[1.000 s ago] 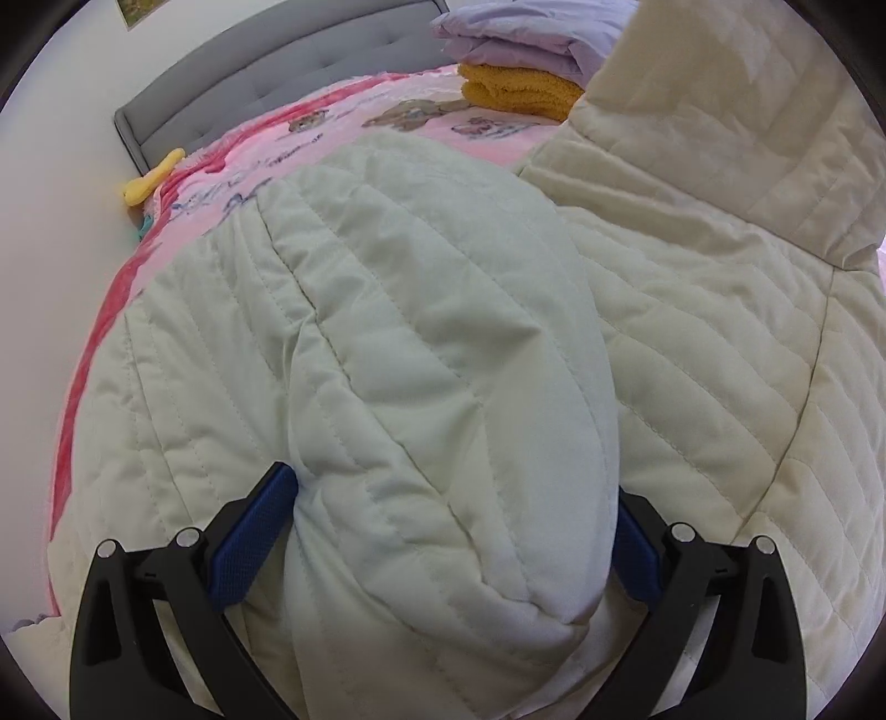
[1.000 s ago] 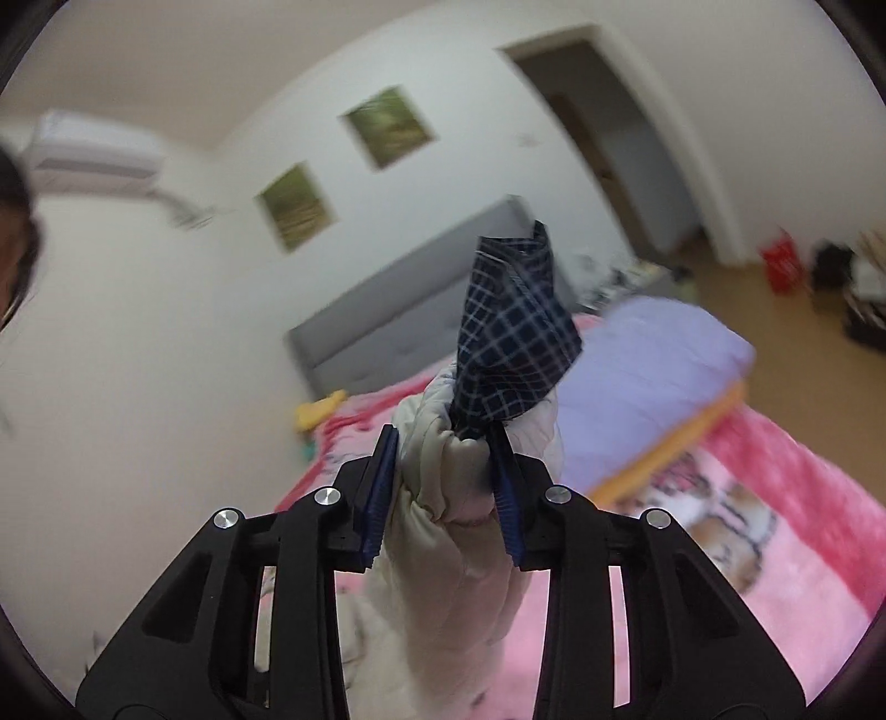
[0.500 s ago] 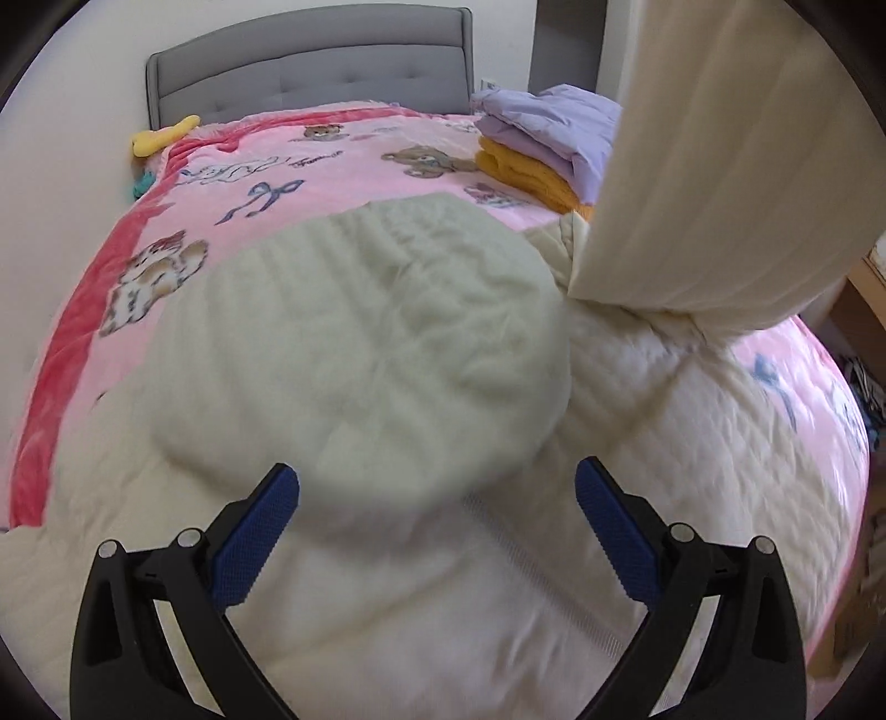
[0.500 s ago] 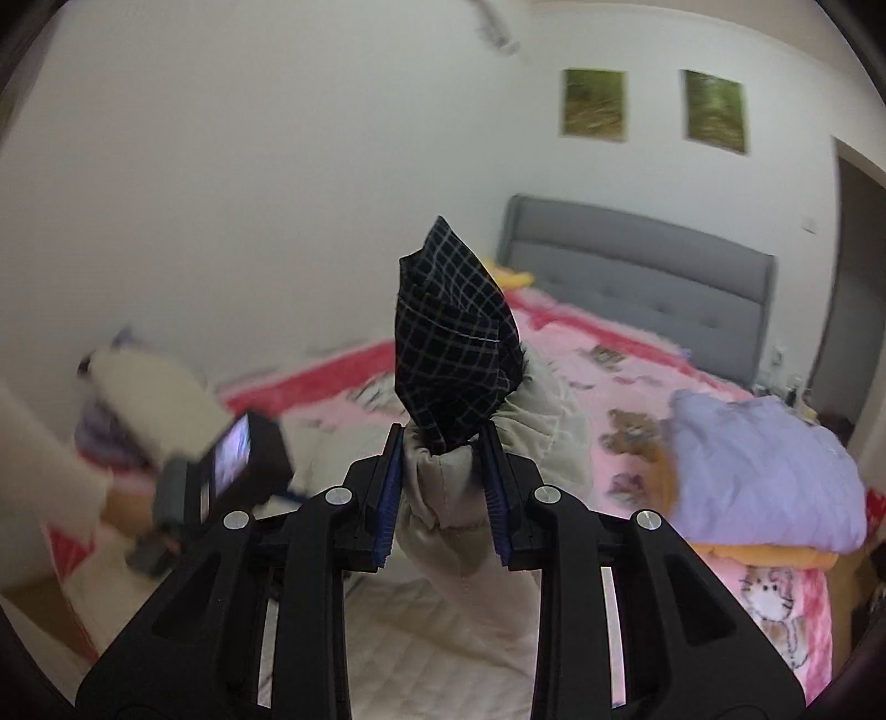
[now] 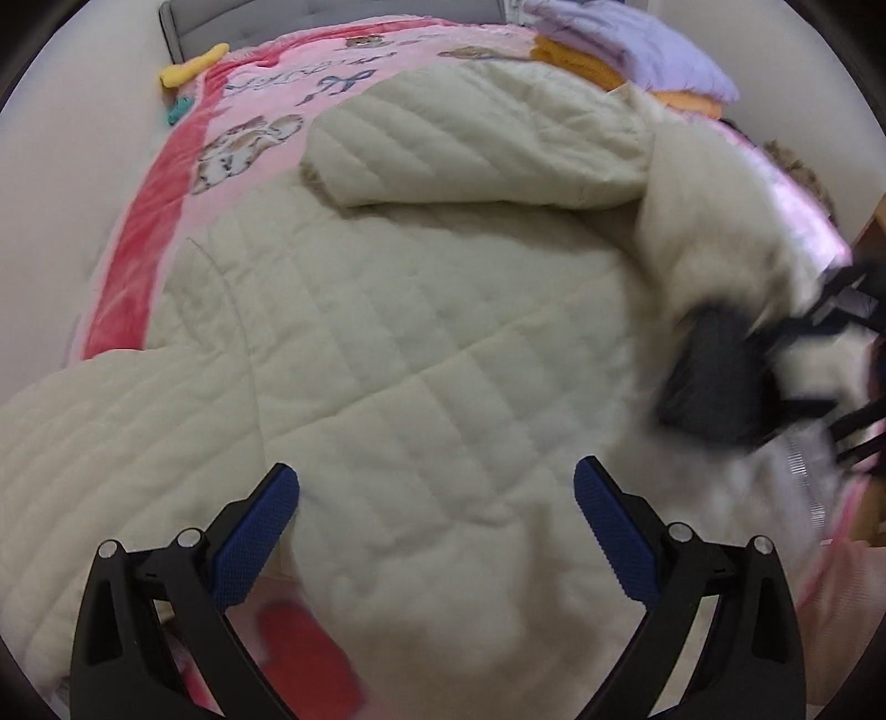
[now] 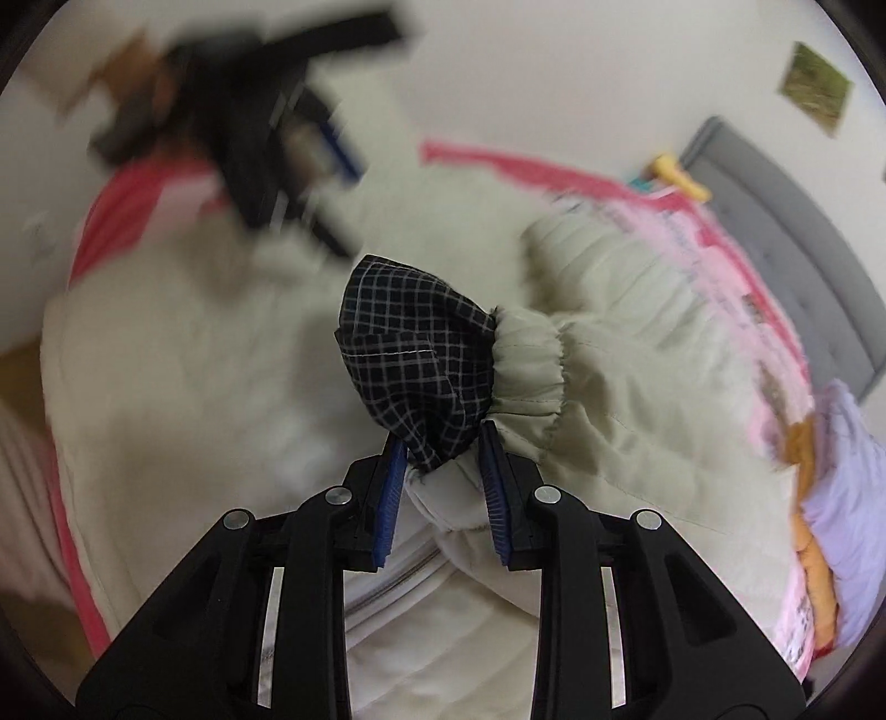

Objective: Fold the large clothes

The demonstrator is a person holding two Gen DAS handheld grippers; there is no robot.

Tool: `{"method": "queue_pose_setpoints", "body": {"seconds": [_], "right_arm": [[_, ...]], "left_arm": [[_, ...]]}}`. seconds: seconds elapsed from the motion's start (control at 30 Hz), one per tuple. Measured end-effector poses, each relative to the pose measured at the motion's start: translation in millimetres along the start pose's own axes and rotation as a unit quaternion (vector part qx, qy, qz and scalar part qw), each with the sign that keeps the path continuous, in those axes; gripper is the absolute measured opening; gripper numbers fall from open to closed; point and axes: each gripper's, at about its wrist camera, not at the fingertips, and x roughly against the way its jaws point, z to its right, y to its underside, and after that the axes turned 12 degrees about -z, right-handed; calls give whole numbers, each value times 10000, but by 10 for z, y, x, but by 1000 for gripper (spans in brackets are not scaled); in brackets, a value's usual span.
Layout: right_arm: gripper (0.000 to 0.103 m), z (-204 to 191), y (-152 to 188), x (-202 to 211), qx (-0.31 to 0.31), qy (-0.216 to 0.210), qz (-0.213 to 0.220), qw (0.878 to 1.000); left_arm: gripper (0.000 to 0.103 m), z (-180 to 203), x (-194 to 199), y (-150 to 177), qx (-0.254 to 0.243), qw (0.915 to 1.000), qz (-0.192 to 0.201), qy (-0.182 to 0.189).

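Note:
A large cream quilted jacket (image 5: pixel 398 310) lies spread on the pink bed; one sleeve (image 5: pixel 476 149) is folded across its upper part. My left gripper (image 5: pixel 437 493) is open and empty just above the jacket's lower part. My right gripper (image 6: pixel 443 454) is shut on the other sleeve's cuff (image 6: pixel 526 371), where black checked lining (image 6: pixel 415 360) pokes out. It appears blurred at the right of the left wrist view (image 5: pixel 714 376), low over the jacket. The left gripper shows blurred in the right wrist view (image 6: pixel 249 122).
The pink cartoon blanket (image 5: pixel 266 99) covers the bed, with a grey headboard (image 6: pixel 797 238) behind. Folded lilac (image 5: pixel 637 50) and orange (image 5: pixel 576 55) clothes are stacked at the far right. A yellow toy (image 5: pixel 191 65) lies near the headboard. A red object (image 5: pixel 299 653) is under the jacket's hem.
My left gripper has let go of the jacket bundle and stands open. My right gripper has swung down from high in the air, bringing the sleeve cuff across the jacket.

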Motion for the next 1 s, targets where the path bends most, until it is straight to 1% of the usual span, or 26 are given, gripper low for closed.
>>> {"method": "queue_pose_setpoints", "body": {"seconds": [0.03,0.1,0.13,0.2,0.23,0.27,0.3,0.33,0.37,0.4,0.43,0.5,0.53,0.6,0.63,0.67,0.7,0.73,0.77,0.8,0.83,0.87,0.9,0.93,1.0], "right_arm": [[30,-62,13,-50,101,-24,-26,9999],[43,-82,41,-37,191,-113,114,9997],[51,-81,54,38,176,-393,239,9988],[57,-19,91,211,95,-705,402,9967],[66,13,94,321,116,-711,464,9963],[75,55,137,482,155,-577,608,9964],[76,115,185,658,232,-534,774,9953],[77,143,240,753,291,-535,852,9945],[77,246,270,887,366,-565,855,9941],[78,355,276,961,431,-606,783,9942],[78,521,302,1041,511,-630,640,9946],[78,865,311,1060,694,-740,351,9942],[78,1085,325,1037,765,-704,187,9944],[77,1470,319,920,830,-726,-138,9938],[75,1691,294,818,846,-786,-335,9927],[72,1917,266,694,912,-753,-569,9913],[72,2113,228,567,1050,-716,-765,9889],[69,2248,242,448,1221,-677,-906,9860],[66,2389,212,318,1484,-575,-1072,9814],[63,2480,200,211,1660,-605,-1221,9767],[55,2588,171,61,1890,-637,-1454,9691],[52,2673,132,-77,2083,-697,-1670,9612],[50,2776,75,-237,2303,-804,-1907,9509],[48,2842,5,-335,2450,-831,-1988,9453],[48,2942,-109,-487,2611,-1036,-2120,9360]], "left_arm": [[98,41,24,-18,-43,9999,32,126],[98,197,118,-125,-254,9980,144,564],[98,254,135,-168,-345,9966,175,724],[98,414,148,-284,-627,9915,161,1129],[98,476,129,-350,-749,9890,136,1266],[98,518,107,-403,-822,9873,113,1352],[98,564,72,-481,-903,9840,62,1537],[98,583,45,-528,-936,9808,28,1710],[98,610,16,-612,-962,9755,-31,1979],[98,634,-20,-694,-983,9693,-114,2252],[98,651,-54,-749,-992,9647,-183,2433],[98,693,-201,-859,-968,9497,-508,2936],[98,713,-253,-878,-901,9460,-592,3057],[96,695,-447,-938,-608,9357,-825,3377],[88,698,-543,-947,-432,9293,-969,3538],[82,695,-597,-935,-334,9262,-1007,3619],[72,712,-624,-922,-263,9255,-987,3646],[60,740,-631,-895,-224,9273,-914,3622],[55,788,-643,-874,-195,9346,-852,3449],[49,828,-655,-853,-195,9380,-858,3353],[44,836,-661,-827,-169,9373,-857,3373],[42,848,-667,-799,-75,9359,-847,3419],[40,842,-665,-785,-14,9367,-827,3402],[40,834,-660,-770,61,9371,-813,3394],[39,824,-646,-722,118,9388,-817,3344]]}}
